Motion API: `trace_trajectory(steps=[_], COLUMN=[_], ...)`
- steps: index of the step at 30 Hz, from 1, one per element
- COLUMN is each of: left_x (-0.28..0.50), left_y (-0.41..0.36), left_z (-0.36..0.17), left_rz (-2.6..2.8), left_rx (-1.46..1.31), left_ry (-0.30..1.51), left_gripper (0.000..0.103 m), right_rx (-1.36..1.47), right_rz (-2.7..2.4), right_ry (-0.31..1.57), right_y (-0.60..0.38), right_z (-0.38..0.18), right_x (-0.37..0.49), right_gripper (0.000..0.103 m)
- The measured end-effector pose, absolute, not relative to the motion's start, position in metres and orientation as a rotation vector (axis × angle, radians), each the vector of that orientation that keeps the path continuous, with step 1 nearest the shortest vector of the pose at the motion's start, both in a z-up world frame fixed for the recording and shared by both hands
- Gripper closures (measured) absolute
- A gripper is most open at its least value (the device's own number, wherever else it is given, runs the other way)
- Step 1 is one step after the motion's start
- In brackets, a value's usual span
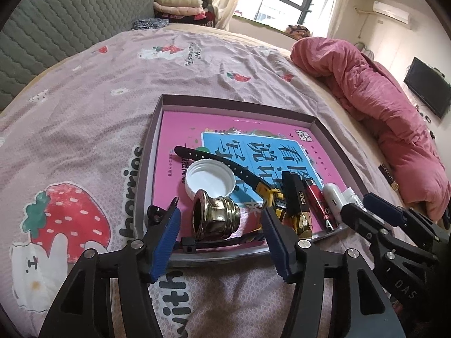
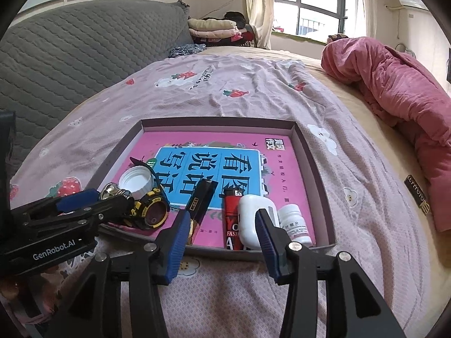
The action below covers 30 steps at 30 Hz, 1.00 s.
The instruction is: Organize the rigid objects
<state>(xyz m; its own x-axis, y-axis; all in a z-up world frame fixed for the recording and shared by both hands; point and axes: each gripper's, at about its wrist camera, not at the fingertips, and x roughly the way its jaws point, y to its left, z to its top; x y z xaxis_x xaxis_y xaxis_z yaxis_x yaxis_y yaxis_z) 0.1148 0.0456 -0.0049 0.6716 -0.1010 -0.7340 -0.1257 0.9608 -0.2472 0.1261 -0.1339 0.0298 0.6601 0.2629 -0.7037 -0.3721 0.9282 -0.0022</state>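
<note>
Pink book cover point(image 2: 284, 169) lines the floor of a shallow cardboard tray point(image 2: 315, 169) that sits on the strawberry-print bedsheet point(image 1: 84, 112), giving the small hard things a flat, firm base the soft bed could not offer. They are lined up along the tray's near edge, probably so each can be reached from the front without disturbing its neighbour. From left to right: a brass-coloured threaded fitting point(image 1: 215, 215) lying on its side, a white jar lid point(image 1: 210, 178) open side up just behind it, a yellow-and-black watch point(image 2: 150, 211) with its strap stretched away to the far left, a black-and-gold box point(image 1: 297, 205), a red lighter point(image 2: 231, 219), a white capsule-shaped case point(image 2: 252, 219) and a small white pill bottle point(image 2: 296, 222).

Left tongs point(image 1: 220, 228) are released, spread wide on either side of the brass fitting without touching it, which looks like the set-up for a grasp. Right tongs point(image 2: 222, 228) are likewise released and grasp nothing, poised at the near rim before the lighter and white case.
</note>
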Motion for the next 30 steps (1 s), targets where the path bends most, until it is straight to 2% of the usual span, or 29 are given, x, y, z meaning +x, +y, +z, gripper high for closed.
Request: trace_trajectory(steps=[3,7,30], left_x=[0.110,0.102,0.044], left_y=[0.046,0.044,0.013], left_z=[-0.001,0.009,0.058], left_rz=[0.029,0.035,0.082], left_rx=[-0.281,-0.271,-0.182], left_ry=[0.832,0.814,0.769], left_gripper=[0.042,0.034,0.029], right_rx=[-0.147,-0.144,-0.107], right_rz=[0.360,0.359,0.351], right_ry=[0.759,0.740,0.638], right_y=[-0.136,-0.138,-0.167], right_z=[0.034,0.041,0.084], right_x=[0.123,0.117,0.077], right_gripper=[0.055,0.045,0.045])
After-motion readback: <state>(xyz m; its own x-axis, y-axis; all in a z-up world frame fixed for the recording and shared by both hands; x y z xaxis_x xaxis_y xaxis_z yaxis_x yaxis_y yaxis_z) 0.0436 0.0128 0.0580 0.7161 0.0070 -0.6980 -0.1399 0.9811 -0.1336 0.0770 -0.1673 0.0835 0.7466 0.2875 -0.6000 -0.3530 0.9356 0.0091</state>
